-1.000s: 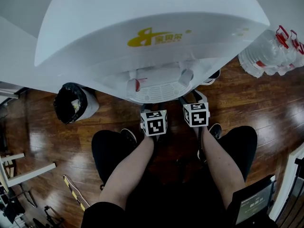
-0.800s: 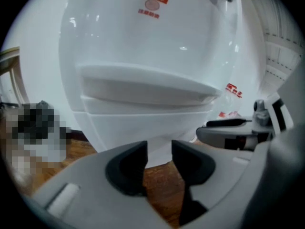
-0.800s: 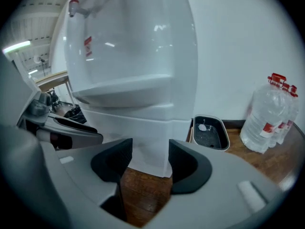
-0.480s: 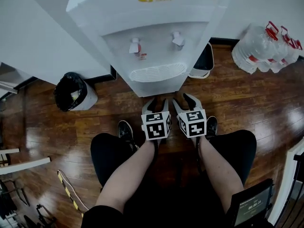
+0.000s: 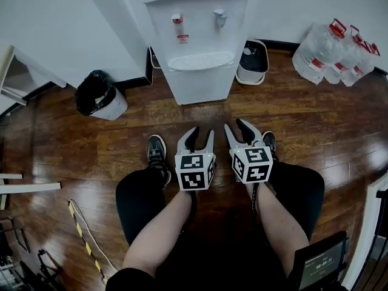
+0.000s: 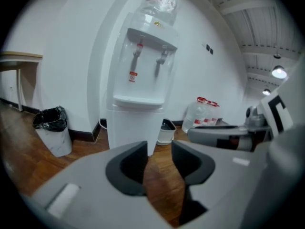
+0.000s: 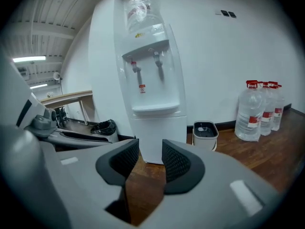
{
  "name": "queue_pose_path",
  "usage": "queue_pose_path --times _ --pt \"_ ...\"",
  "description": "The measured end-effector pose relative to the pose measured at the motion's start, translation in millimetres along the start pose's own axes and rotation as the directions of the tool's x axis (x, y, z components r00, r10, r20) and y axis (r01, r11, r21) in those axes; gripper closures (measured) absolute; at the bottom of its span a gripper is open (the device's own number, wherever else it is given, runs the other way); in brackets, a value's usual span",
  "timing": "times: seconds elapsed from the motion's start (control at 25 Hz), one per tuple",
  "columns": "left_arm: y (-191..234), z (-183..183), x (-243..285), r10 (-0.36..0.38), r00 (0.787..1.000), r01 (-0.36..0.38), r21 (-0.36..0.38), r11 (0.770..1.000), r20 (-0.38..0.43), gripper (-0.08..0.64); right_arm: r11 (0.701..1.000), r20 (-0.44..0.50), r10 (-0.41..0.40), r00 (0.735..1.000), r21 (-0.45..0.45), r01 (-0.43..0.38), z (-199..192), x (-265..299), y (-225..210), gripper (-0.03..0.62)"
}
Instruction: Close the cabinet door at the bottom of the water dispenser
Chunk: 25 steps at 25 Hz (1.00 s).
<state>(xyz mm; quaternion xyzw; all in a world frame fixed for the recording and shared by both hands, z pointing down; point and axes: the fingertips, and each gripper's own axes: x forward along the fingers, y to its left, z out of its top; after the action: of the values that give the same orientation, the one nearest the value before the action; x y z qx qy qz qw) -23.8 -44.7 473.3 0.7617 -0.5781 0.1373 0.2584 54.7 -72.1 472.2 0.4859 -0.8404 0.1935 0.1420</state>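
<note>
The water dispenser (image 5: 199, 38) stands at the far edge of the wood floor (image 5: 303, 120), its back to the white wall, with 2 taps (image 5: 177, 19) over the drip tray. Its bottom cabinet door (image 5: 203, 85) lies flush with the body, closed, and neither gripper touches it. Both grippers hang well apart from it, near the person's shoe (image 5: 156, 152). The left gripper (image 5: 200, 134) has its fingers (image 6: 128, 168) partly apart, with only bare floor showing between them. The right gripper (image 5: 236, 128) has just been closing its fingers (image 7: 176, 163); a narrower gap remains and nothing sits in it. A black-bagged waste bin (image 5: 109, 108) stands left of the dispenser by the wall. A small white bin (image 5: 250, 77) is just beside it on the right, and a cluster of large water bottles (image 5: 330, 47) is further right along the wall.
</note>
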Motion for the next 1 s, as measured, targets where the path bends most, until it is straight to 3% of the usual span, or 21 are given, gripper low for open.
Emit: queue_pose_path --times 0.28,0.56,1.0 --pt "-36 -32 -66 -0.037 0.998 0.027 0.171 0.985 0.058 0.382 0.999 0.050 0.038 0.998 -0.031 -0.036 -24 -61 43 0.461" --pt "-35 -58 -110 -0.020 0.996 0.003 0.195 0.981 0.085 0.382 0.998 0.055 0.045 0.997 -0.041 -0.042 -50 -101 59 0.489" --pt "-37 -85 -137 -0.014 0.996 -0.006 0.217 0.976 0.090 0.382 0.997 0.071 0.060 0.996 -0.047 -0.056 -65 -128 75 0.520"
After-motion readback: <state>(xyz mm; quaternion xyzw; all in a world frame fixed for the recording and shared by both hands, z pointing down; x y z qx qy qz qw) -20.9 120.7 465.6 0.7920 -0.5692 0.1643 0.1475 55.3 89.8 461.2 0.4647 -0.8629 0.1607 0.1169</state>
